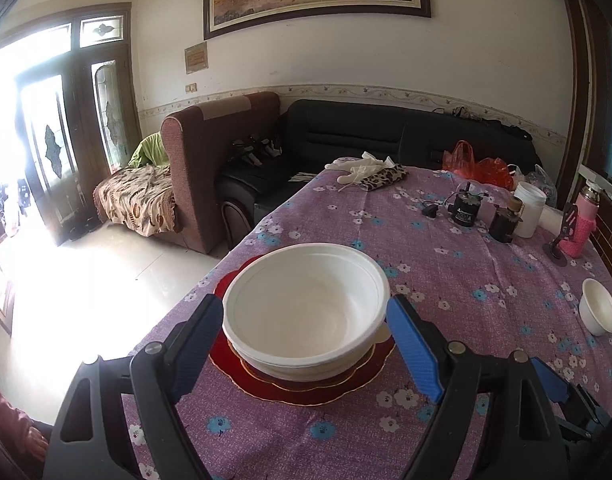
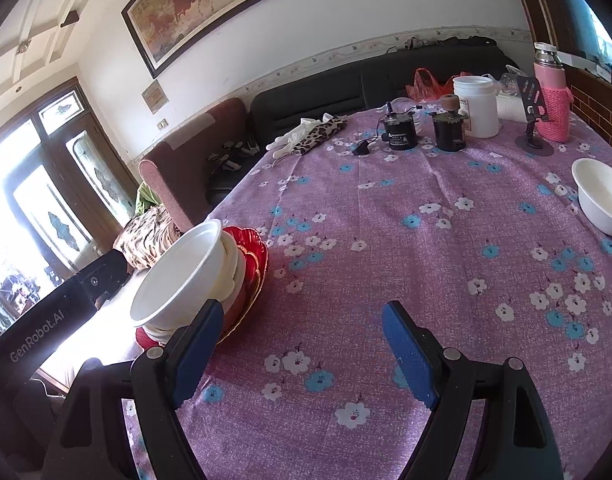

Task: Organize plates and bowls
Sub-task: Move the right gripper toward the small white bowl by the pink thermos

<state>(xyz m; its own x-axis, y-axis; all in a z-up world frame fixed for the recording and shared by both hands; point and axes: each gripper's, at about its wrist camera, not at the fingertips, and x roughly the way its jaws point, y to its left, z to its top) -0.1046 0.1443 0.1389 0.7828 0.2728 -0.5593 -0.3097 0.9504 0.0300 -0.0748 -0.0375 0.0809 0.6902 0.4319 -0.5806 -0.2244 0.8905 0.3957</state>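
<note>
Left gripper housing: "GenRobot.AI"

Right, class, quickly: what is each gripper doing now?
Left gripper: open, straddling the white bowl, not gripping.
Right gripper: open, empty.

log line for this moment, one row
left gripper open around stacked white foam bowls on red plates | right gripper open, empty | small white bowl apart

A big white bowl sits upright and empty on top of a stack, nested in at least 1 more white bowl beneath it, all resting on red scalloped plates with gold rims near the table's edge. Well apart, over to the right, a small white bowl stands alone, upright and empty.
</note>
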